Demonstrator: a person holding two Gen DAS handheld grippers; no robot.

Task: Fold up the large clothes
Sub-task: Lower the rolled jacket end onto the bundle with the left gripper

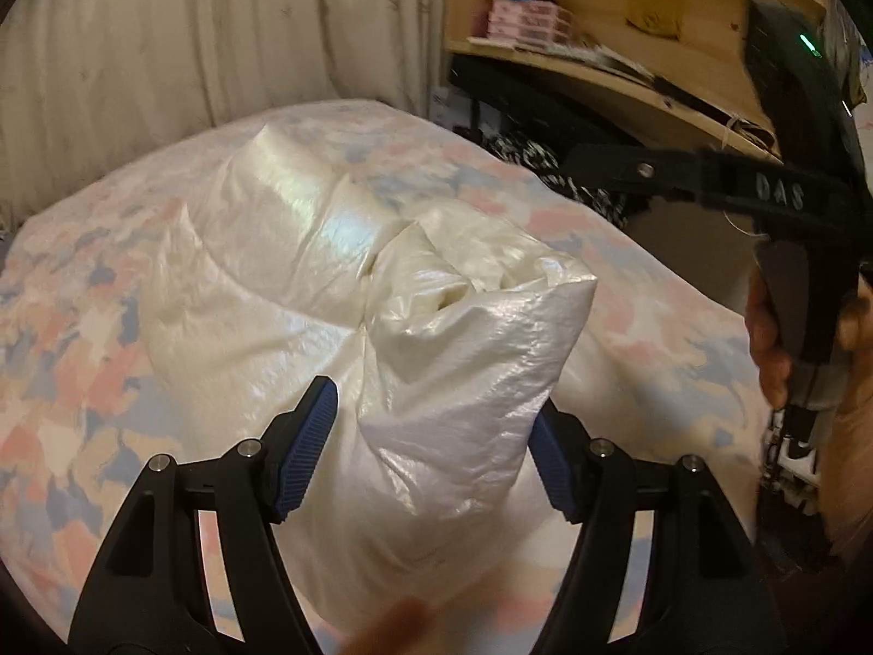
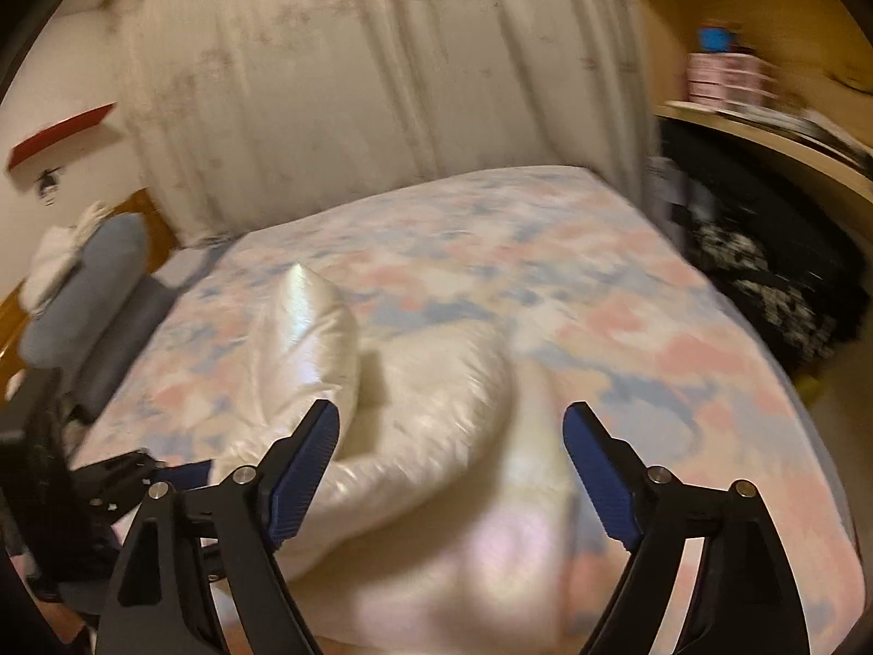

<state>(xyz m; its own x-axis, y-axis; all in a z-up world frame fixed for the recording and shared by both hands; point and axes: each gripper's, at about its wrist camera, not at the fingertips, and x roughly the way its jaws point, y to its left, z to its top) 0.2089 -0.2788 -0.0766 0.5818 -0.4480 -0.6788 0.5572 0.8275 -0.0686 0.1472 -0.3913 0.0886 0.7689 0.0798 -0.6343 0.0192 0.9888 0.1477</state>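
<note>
**A:** Left wrist view first. What's the left gripper (image 1: pixel 434 436) doing?

**B:** Jaws partly open. A puffed fold of the white shiny jacket (image 1: pixel 327 273) stands up between the blue pads (image 1: pixel 308 453). Left pad has a visible gap to the fabric. Right pad is half hidden behind the fold, so I can't tell whether it touches. Not clamped, as far as I can see.

**A:** Where's the garment?

**B:** Bunched on the bed (image 1: pixel 82 338), mid-mattress, on a pink and blue patterned cover. Far end rises to a peak towards the curtain (image 1: pixel 191 38). The near fold fills the space between the fingers.

**A:** Edges, clearance?

**B:** Bare cover to the left and behind the jacket. On the right the mattress edge drops off close to a wooden shelf unit (image 1: pixel 627 16) with dark stuff underneath. The right gripper (image 1: pixel 644 169) reaches in from that side, and a hand (image 1: pixel 764 338) is on its grip.

**A:** Right wrist view?

**B:** Blurry. Right gripper (image 2: pixel 450 469) jaws stand wide, nothing between the pads, above the jacket (image 2: pixel 414 426) with no contact. The jacket lies on the near left part of the bed (image 2: pixel 682 355).

**A:** Room there?

**B:** Wide bare stretch of cover to the right and towards the curtain (image 2: pixel 354 82). Grey pillow (image 2: pixel 82 295) at the far left by a wooden headboard. Part of the left gripper (image 2: pixel 136 475) is low left, just beside the jacket's edge. Shelf unit (image 2: pixel 764 54) stands close along the right edge of the bed.
</note>
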